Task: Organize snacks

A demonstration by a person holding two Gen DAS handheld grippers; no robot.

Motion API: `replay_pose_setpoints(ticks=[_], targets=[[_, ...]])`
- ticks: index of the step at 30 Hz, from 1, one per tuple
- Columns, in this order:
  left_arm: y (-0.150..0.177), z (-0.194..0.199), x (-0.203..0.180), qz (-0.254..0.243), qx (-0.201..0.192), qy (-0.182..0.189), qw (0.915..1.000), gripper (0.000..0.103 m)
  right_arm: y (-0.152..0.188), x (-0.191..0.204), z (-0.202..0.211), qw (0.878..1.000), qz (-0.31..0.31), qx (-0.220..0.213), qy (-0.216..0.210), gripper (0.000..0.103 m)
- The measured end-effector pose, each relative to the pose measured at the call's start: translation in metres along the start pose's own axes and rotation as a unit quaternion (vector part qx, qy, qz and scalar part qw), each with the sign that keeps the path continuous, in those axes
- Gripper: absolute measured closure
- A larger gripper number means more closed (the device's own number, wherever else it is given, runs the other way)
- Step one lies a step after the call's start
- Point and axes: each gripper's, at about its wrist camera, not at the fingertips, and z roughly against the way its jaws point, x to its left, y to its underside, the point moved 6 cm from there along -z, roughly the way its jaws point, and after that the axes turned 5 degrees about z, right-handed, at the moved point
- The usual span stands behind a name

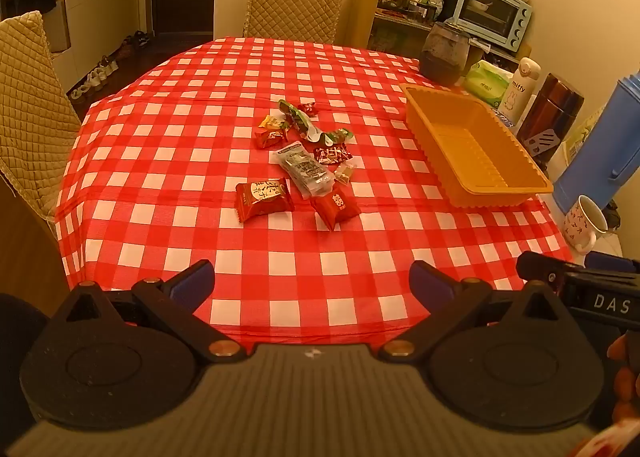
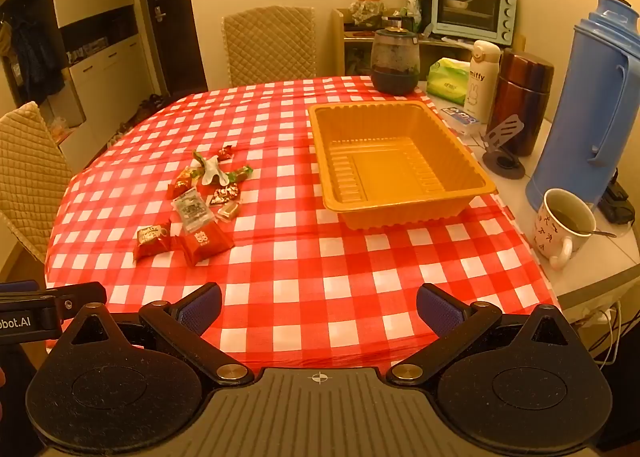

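Left hand-held gripper (image 1: 312, 283) and right hand-held gripper (image 2: 319, 305) spread wide, nothing between, at near edge of counter (image 2: 300, 297). Snacks (image 1: 304, 161) clustered mid-counter; orange tray (image 2: 396, 165) apart toward right edge. Bare checked cloth between grippers and snacks.

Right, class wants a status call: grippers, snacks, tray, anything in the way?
Left gripper and right gripper open, empty, short of the table. Snacks loose on the cloth. Orange tray empty. Path clear; mug off to the tray's right.
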Motion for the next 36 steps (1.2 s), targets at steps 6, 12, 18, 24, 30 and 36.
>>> replay_pose_setpoints(ticks=[6,12,18,24,30,36], targets=[[-0.0004,0.0003,-0.0002,0.002,-0.003,0.003,1.0,0.0,-0.0001,0.0,0.0001,1.0,0.0,0.0,0.0,0.0],[-0.0003,0.0008,0.0,0.001,-0.004,0.003,1.0,0.0,-0.0001,0.0,0.0001,1.0,0.0,0.0,0.0,0.0],[-0.0004,0.0004,-0.0001,0.001,-0.004,0.003,1.0,0.0,-0.0002,-0.0003,0.0004,1.0,0.0,0.0,0.0,0.0],[-0.0004,0.0004,0.0,0.001,-0.004,0.003,1.0,0.0,-0.0001,-0.0004,0.0003,1.0,0.0,0.0,0.0,0.0],[-0.0004,0.0004,0.0,0.002,-0.004,0.003,1.0,0.0,0.0,-0.0007,0.0004,1.0,0.0,-0.001,0.0,0.0],[-0.0004,0.0004,0.0,0.001,-0.004,0.003,1.0,0.0,0.0,-0.0009,0.0004,1.0,0.0,-0.001,0.0,0.0]])
